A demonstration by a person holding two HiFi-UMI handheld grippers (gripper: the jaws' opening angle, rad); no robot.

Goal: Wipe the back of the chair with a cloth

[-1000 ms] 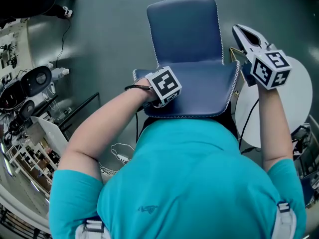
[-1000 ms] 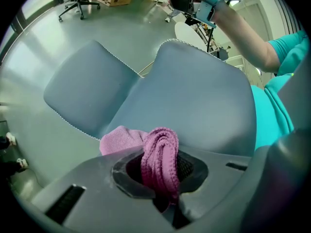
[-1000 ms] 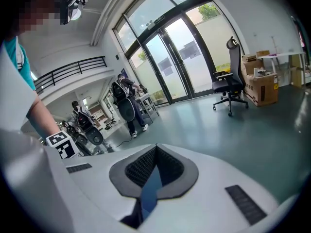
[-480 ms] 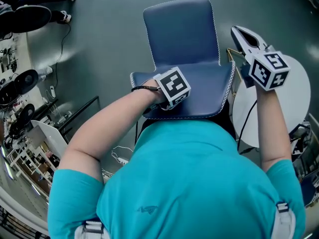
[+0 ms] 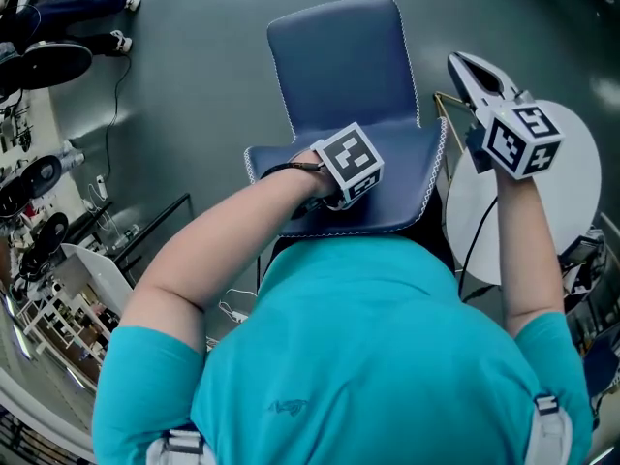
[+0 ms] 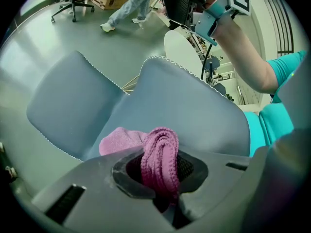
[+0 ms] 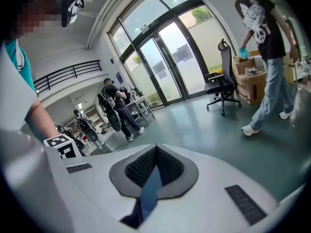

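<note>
The blue chair stands just in front of me; its backrest (image 5: 397, 197) is nearest and its seat (image 5: 339, 56) lies beyond. My left gripper (image 6: 160, 166) is shut on a folded pink cloth (image 6: 158, 152), which presses against the backrest (image 6: 189, 113). In the head view only its marker cube (image 5: 349, 163) shows, over the middle of the backrest, and the jaws and cloth are hidden beneath. My right gripper (image 5: 463, 68) is held up to the right of the chair, jaws together and holding nothing.
A round white table (image 5: 572, 187) stands right of the chair. Shelves and clutter (image 5: 39, 221) line the left, with cables on the floor. A person (image 7: 265, 52), an office chair (image 7: 221, 84) and cardboard boxes (image 7: 250, 84) are farther off.
My left gripper has slid to the right along the backrest with the cloth. The right gripper has stayed where it was.
</note>
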